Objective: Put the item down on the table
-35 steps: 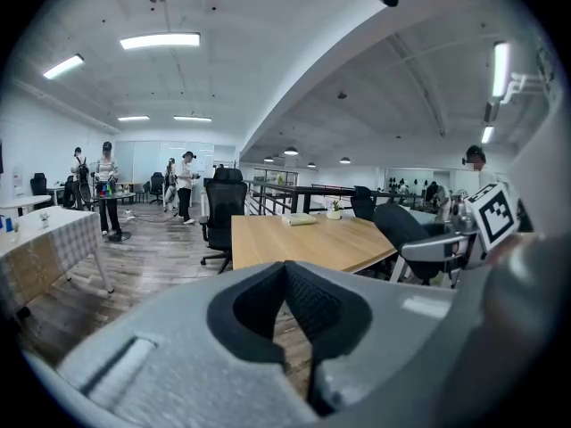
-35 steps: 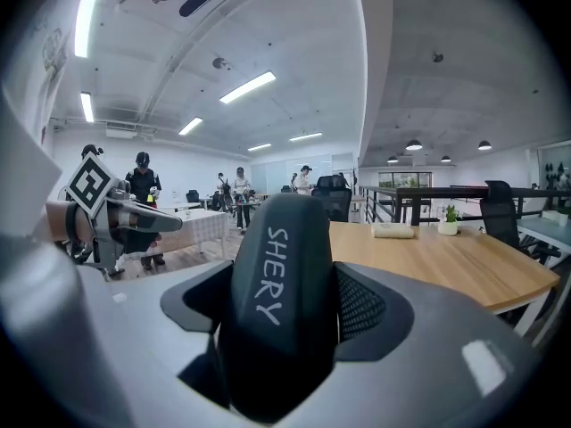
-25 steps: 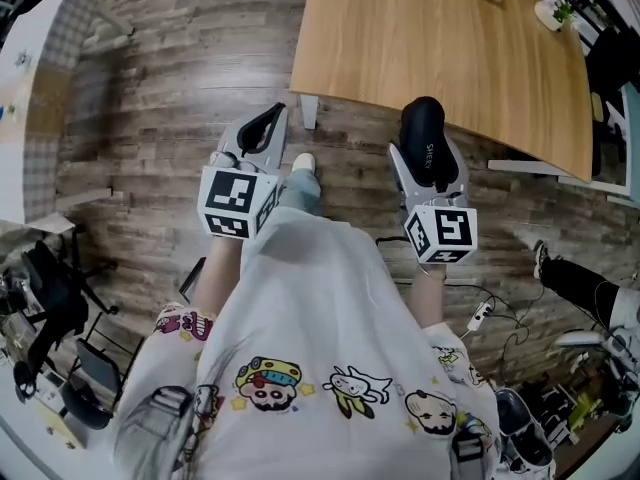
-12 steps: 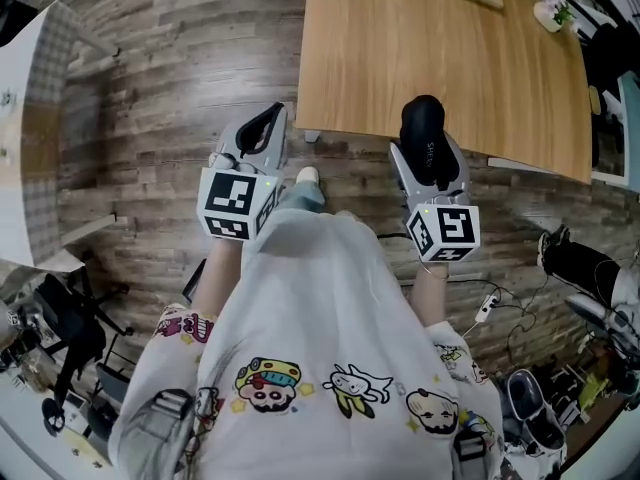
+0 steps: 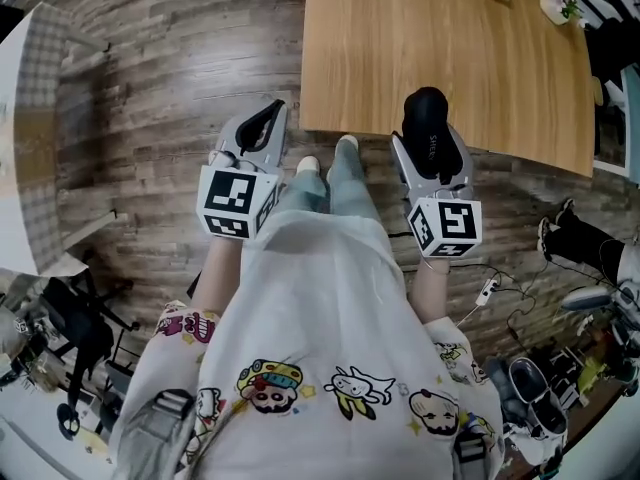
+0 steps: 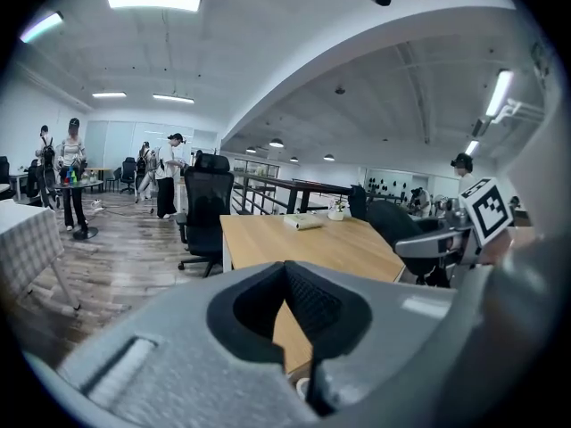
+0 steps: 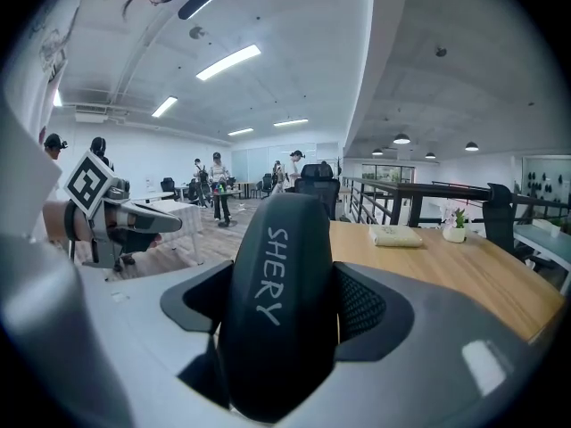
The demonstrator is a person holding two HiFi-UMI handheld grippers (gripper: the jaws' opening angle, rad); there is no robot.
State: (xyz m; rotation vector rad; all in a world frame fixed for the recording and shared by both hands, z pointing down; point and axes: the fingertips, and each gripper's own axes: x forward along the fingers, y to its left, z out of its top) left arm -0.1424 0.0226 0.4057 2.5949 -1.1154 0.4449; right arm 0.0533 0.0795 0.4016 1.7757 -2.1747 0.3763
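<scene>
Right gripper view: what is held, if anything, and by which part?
The right hand-held gripper clamps a black case marked SHERY by its long sides, its far end sticking out. The left hand-held gripper is empty.

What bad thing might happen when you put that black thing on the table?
1. The black case looks smooth and rounded, and it sticks far out past the jaws of the right gripper, so it might slip or tip on the way down.
2. It hangs only about over the near edge of the wooden table. If let go here, it could catch the edge and drop to the floor.
</scene>
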